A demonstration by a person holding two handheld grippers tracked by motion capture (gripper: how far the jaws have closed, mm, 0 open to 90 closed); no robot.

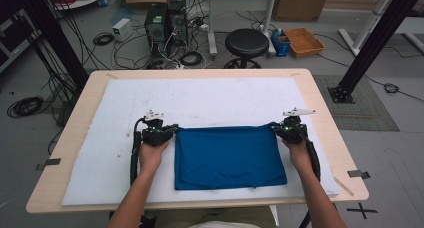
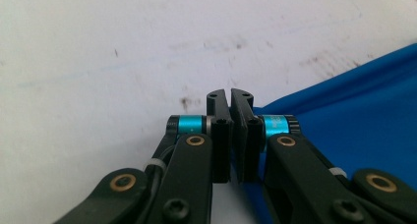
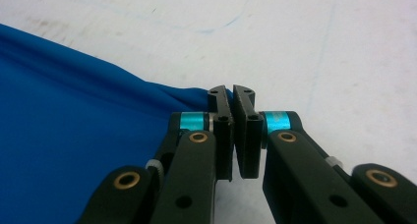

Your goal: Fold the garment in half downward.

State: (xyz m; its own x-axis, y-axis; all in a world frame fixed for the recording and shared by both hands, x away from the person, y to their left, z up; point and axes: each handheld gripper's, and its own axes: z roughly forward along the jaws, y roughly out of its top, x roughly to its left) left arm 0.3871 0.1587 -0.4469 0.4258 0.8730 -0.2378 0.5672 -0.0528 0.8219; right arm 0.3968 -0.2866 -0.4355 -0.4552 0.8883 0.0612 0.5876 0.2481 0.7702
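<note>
A blue cloth [image 1: 230, 155] lies folded into a rectangle on the white mat [image 1: 200, 98], its far edge pulled straight. My left gripper [image 1: 172, 129] sits at the cloth's far left corner and my right gripper [image 1: 275, 127] at its far right corner. In the left gripper view the jaws [image 2: 230, 94] are shut, with the cloth [image 2: 354, 116] running in from the right and blue showing between them. In the right gripper view the jaws [image 3: 231, 90] are also shut, and the corner of the cloth [image 3: 74, 135] reaches them from the left.
The mat covers most of a wooden table [image 1: 320, 103], with bare white on all sides of the cloth. Beyond the table stand a black stool [image 1: 246, 43], computer towers [image 1: 165, 20], an orange box [image 1: 303, 41] and floor cables. Black frame posts [image 1: 372, 43] flank the table.
</note>
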